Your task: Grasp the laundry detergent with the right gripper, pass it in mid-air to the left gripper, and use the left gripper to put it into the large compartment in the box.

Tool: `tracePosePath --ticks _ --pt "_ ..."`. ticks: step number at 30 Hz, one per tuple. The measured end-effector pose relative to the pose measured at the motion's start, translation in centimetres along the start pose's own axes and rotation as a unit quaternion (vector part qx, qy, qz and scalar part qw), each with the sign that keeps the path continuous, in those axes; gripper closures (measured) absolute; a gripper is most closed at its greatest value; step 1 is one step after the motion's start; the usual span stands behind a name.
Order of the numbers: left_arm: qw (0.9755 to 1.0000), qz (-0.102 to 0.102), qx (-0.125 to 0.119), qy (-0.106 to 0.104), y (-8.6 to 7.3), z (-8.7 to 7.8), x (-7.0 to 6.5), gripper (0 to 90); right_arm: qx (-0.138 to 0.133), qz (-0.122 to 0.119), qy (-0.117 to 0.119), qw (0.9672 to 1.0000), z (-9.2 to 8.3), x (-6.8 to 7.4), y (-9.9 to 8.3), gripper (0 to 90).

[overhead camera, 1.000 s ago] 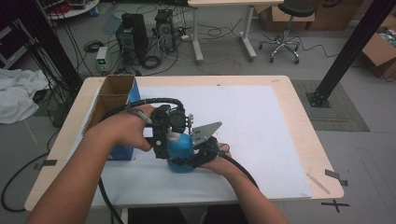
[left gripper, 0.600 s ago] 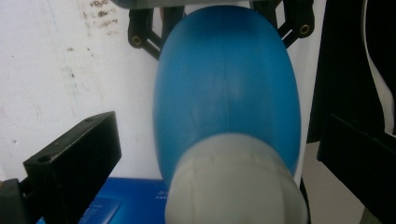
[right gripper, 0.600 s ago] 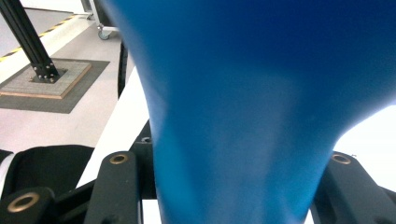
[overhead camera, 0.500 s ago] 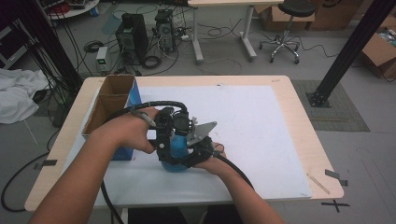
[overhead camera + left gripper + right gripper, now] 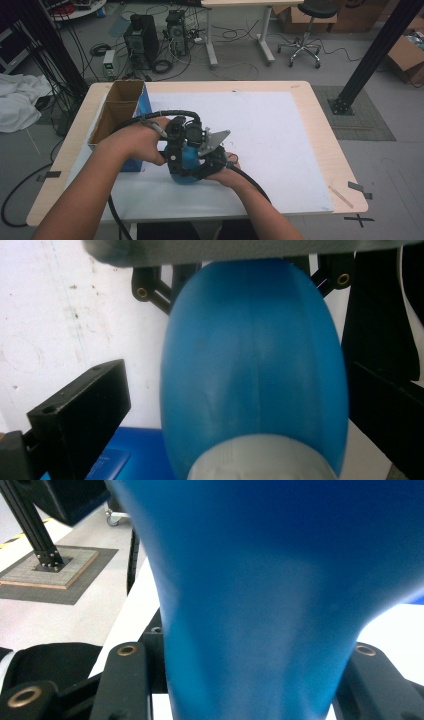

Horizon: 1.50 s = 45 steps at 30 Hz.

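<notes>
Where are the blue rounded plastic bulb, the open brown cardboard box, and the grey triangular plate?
blue rounded plastic bulb (image 5: 255,370), left gripper view, middle of its body.
open brown cardboard box (image 5: 102,120), high view, left wall.
grey triangular plate (image 5: 214,138), high view, flat top face.

Grey floor (image 5: 350,60), stool (image 5: 306,30), computer towers (image 5: 142,37)

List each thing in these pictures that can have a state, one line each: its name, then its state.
blue bulb: between both grippers, just above the white mat.
left gripper: jaws apart around the bulb's wide body, left jaw clear of it.
right gripper: shut on the bulb's narrow neck.
cardboard box: open at the top, at the table's left edge.
white mat: lying flat on the table.
</notes>
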State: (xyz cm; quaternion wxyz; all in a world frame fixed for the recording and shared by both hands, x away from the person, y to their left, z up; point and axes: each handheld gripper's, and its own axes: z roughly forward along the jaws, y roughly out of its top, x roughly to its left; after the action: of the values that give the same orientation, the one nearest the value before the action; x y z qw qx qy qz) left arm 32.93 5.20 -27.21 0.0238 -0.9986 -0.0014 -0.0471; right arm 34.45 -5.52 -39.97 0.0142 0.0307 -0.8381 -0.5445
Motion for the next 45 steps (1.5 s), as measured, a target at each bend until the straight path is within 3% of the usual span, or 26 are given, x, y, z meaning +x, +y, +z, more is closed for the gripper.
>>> tracePosePath --ticks 13,23,25,45 --pt "1.0 0.002 0.003 0.0 0.26 0.0 -0.1 7.7 -0.006 -0.006 -0.005 1.0 0.04 -0.08 0.02 46.3" --pt "0.9999 0.002 0.006 0.012 0.22 0.04 -0.08 10.3 -0.006 -0.005 -0.003 1.0 0.17 -0.19 -0.07 46.3" --pt "0.9999 0.005 0.004 0.012 0.22 -0.09 -0.12 19.5 -0.009 -0.002 -0.004 0.9999 0.22 -0.17 -0.09 46.3" --pt "0.9998 0.002 0.009 0.019 0.52 -0.27 -0.18 27.6 -0.014 -0.002 -0.003 0.9999 0.11 -0.17 -0.02 46.3"
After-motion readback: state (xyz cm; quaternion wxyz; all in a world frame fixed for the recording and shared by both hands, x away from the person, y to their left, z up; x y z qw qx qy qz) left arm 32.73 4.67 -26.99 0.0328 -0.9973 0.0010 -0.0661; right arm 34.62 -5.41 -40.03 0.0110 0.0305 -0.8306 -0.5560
